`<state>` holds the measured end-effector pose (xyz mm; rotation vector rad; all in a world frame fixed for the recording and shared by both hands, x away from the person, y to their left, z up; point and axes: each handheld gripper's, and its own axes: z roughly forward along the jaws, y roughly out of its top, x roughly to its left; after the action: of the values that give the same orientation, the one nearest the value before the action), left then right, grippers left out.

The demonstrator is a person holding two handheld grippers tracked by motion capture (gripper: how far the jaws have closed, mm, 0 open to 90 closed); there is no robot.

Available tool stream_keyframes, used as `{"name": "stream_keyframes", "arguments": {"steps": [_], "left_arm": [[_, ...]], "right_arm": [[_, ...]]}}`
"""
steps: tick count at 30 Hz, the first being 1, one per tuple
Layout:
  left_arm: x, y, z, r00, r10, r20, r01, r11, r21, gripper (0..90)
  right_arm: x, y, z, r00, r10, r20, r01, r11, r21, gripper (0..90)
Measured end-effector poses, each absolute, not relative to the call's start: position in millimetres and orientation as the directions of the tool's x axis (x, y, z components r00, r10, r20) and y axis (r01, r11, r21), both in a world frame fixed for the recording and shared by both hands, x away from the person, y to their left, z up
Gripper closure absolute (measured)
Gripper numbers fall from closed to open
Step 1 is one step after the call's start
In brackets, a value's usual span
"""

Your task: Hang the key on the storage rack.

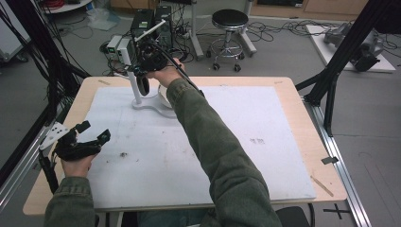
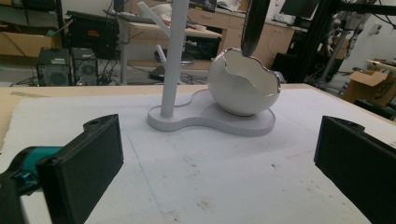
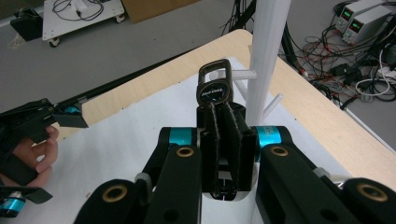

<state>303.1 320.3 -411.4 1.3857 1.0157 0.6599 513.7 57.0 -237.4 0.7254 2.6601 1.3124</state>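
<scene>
Table [image 1: 302, 156], wooden, covered over most of its top by a white mat [image 1: 236, 142]; a person's two sleeved forearms reach across it from the near edge.

White stand [image 2: 173, 56], at the far left part of the mat: an upright post with short side pegs rising from a flat two-lobed base [image 2: 243, 125]. On the base's other lobe sits a white bowl [image 2: 243, 86], shaped like a broken eggshell, with a jagged rim and a shiny inner edge.

Right gripper [image 3: 223, 126], held high beside the post, above the base and bowl. Its jaws are pressed together on a dark strap-like item [image 3: 215, 91] with a metal loop at its tip and a small printed label; the loop lies just beside one of the pegs, though whether it touches the peg cannot be told. In the left gripper view the dark item hangs over the bowl's rim.

Left gripper [image 1: 90, 135], low at the near left of the mat, well apart from the stand. Its jaws stand wide apart, with nothing between them.
</scene>
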Motion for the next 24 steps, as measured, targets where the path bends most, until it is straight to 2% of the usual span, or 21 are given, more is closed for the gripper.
{"name": "stream_keyframes", "arguments": {"steps": [24], "left_arm": [[305.5, 322.5, -412.3, 0.445, 0.871, -0.206, 0.173, 0.142, 0.975, 1.7]], "right_arm": [[525.7, 71.5, -263.9, -0.849, 0.515, 0.119, 0.424, 0.528, 0.736, 81.6]]}}
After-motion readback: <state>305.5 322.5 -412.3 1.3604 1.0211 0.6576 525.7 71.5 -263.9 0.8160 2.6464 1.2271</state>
